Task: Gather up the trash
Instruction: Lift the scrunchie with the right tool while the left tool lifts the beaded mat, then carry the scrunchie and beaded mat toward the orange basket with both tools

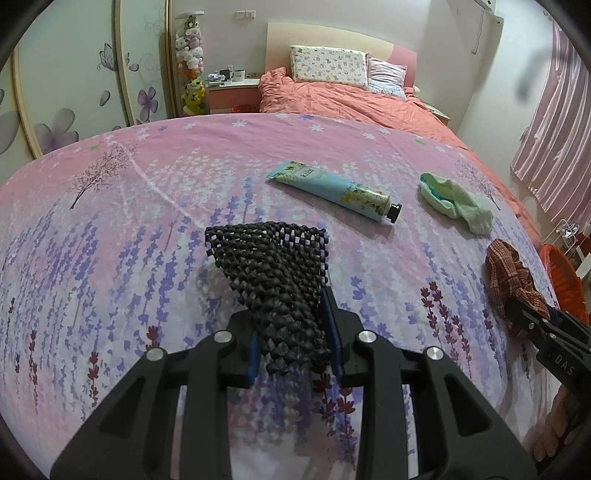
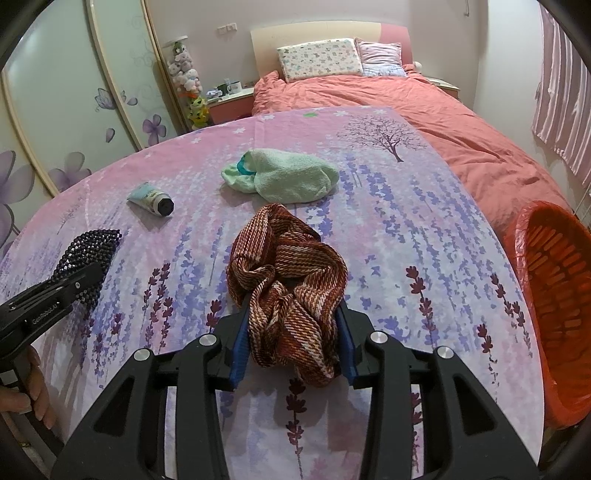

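A: What is lying on the bed (image 1: 110, 229)?

B: The beaded mat (image 1: 269, 266) is sitting toward the left, with its near end lying between the fingers of the left gripper (image 1: 293, 354). The tube (image 1: 332, 190) is lying behind it, slightly to the right.

A: And further right?

B: The towel (image 2: 284, 173) is lying right of the tube. The scarf (image 2: 291, 288) is sitting in front of the towel, bunched between the fingers of the right gripper (image 2: 291, 350). The basket (image 2: 554, 295) is standing off the bed's right edge. The pillows (image 2: 321, 59) are resting at the far end, against the headboard (image 2: 317, 31).
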`<state>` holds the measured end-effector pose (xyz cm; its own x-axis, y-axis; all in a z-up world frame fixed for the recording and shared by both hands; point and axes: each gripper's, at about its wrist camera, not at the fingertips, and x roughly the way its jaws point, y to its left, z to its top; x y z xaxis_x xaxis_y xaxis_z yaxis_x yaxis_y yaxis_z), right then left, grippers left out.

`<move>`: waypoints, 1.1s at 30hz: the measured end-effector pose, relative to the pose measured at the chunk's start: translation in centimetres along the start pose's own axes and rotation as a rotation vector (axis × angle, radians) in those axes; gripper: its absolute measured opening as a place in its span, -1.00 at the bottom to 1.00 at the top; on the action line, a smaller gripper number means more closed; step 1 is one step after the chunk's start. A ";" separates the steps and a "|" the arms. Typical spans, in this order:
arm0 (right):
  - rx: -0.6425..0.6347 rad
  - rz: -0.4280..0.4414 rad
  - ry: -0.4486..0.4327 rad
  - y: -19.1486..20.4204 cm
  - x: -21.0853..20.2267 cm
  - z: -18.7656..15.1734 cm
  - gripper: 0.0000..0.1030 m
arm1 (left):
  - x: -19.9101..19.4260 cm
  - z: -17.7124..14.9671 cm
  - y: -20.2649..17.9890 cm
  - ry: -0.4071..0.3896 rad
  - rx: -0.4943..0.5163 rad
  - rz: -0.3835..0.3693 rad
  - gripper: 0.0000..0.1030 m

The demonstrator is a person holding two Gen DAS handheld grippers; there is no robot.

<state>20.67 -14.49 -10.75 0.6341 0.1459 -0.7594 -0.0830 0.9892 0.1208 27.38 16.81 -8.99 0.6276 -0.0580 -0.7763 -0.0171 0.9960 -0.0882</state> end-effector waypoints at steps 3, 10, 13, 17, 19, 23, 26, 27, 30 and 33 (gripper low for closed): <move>0.000 0.003 0.000 0.0 0.0 0.0 -0.22 | 0.0 0.0 0.0 0.000 0.001 0.000 -0.41; 0.000 0.002 0.000 0.1 0.1 0.0 -0.21 | 0.0 0.0 0.0 0.000 0.001 0.002 -0.41; 0.001 0.005 -0.001 0.1 0.0 0.0 -0.22 | -0.1 0.0 0.2 -0.004 -0.014 -0.013 -0.59; 0.001 0.023 -0.008 0.0 -0.2 -0.1 -0.37 | -0.5 -0.2 0.8 -0.016 -0.036 -0.036 -0.79; -0.004 0.027 -0.023 -0.3 -0.8 -0.4 -0.38 | -1.0 -0.4 0.8 -0.023 -0.035 -0.036 -0.87; -0.004 0.024 -0.060 -0.9 -2.7 -0.7 -0.38 | -2.3 -0.5 0.4 -0.048 -0.025 -0.039 -0.88; 0.000 0.017 -0.095 -1.3 -4.3 -0.6 -0.38 | -3.4 -0.4 -0.1 -0.065 -0.018 -0.051 -0.88; 0.001 0.014 -0.105 -1.6 -4.8 -0.6 -0.38 | -3.7 -0.3 -0.3 -0.070 -0.016 -0.054 -0.88; 0.007 0.010 -0.139 -2.2 -6.5 -0.4 -0.38 | -5.5 -0.3 -1.3 -0.095 0.001 -0.070 -0.88; 0.016 0.006 -0.175 -3.4 -8.3 -0.2 -0.38 | -7.0 -0.1 -2.8 -0.121 0.026 -0.090 -0.88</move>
<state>15.59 -19.00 -4.99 0.7576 0.1462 -0.6362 -0.0759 0.9877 0.1365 22.95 14.42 -3.38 0.7152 -0.1396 -0.6848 0.0623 0.9887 -0.1365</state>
